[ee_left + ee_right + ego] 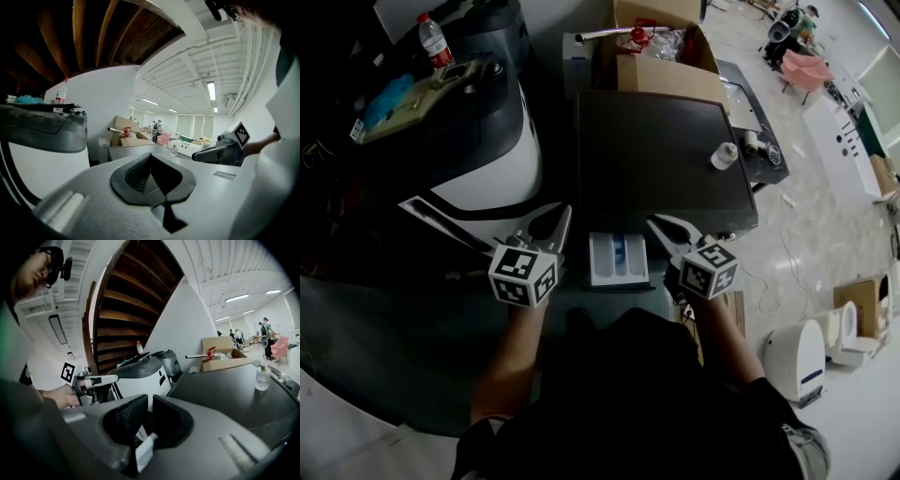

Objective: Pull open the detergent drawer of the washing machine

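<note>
Drawer (619,260) — pulled out of the washer (666,159) front, white with a blue compartment, positioned between the two grippers.

Left gripper (551,223): held just left of the drawer, not touching it. Fingers together, nothing between them.

Right gripper (664,228): held just right of the drawer, not touching it. Fingers a narrow gap apart — empty.

A small bottle (724,156) stands on the washer top.
</note>
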A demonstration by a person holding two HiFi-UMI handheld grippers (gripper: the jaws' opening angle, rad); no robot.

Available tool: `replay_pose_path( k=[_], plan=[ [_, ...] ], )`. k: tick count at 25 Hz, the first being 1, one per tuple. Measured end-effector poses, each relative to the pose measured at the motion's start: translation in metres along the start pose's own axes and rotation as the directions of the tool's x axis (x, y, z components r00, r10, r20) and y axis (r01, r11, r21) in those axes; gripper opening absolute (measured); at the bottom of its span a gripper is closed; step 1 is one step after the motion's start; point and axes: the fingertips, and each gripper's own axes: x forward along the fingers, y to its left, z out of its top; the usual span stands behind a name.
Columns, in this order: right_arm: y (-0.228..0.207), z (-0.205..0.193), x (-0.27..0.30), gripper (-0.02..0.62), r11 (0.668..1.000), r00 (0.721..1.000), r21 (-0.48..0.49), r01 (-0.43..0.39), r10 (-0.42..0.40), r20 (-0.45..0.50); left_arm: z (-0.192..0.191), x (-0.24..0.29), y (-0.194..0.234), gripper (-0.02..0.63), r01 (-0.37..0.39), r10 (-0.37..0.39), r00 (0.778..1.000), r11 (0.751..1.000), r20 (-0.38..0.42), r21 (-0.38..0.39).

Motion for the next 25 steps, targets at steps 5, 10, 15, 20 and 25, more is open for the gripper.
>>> replay_pose_path(
  k=[5, 10, 15, 20, 25],
  plan=[
    [-0.006, 0.048, 0.002, 0.003, 0.999, 0.991, -0.035, -0.03, 0.034, 0.131, 0.017, 0.012, 0.006, 0.011, -0.012, 0.012, 0.999, 1.0, 0.033, 0.01],
    [-0.01, 0.061, 0.002, 0.002, 0.991, 0.989, -0.124, -0.054, 0.07, 0.131, 0.026, 0.02, 0.012, 0.011, -0.056, 0.055, 0.998, 0.998, 0.035, 0.01],
    [-0.015, 0.059, -0.001, 0.002, 0.982, 0.989, -0.177, -0.06, 0.083, 0.125, 0.03, 0.031, 0.01, 0.011, -0.083, 0.083, 0.996, 0.997, 0.044, 0.004],
    [-0.023, 0.051, -0.006, 0.002, 0.981, 0.991, -0.181, -0.068, 0.088, 0.104, 0.022, 0.041, 0.003, 0.011, -0.087, 0.087, 0.996, 0.996, 0.023, 0.0],
    [-0.036, 0.051, -0.012, 0.002, 0.986, 0.99, -0.157, -0.061, 0.079, 0.114, 0.018, 0.049, -0.002, 0.011, -0.09, 0.09, 0.996, 0.996, 0.004, 0.006]
  ],
)
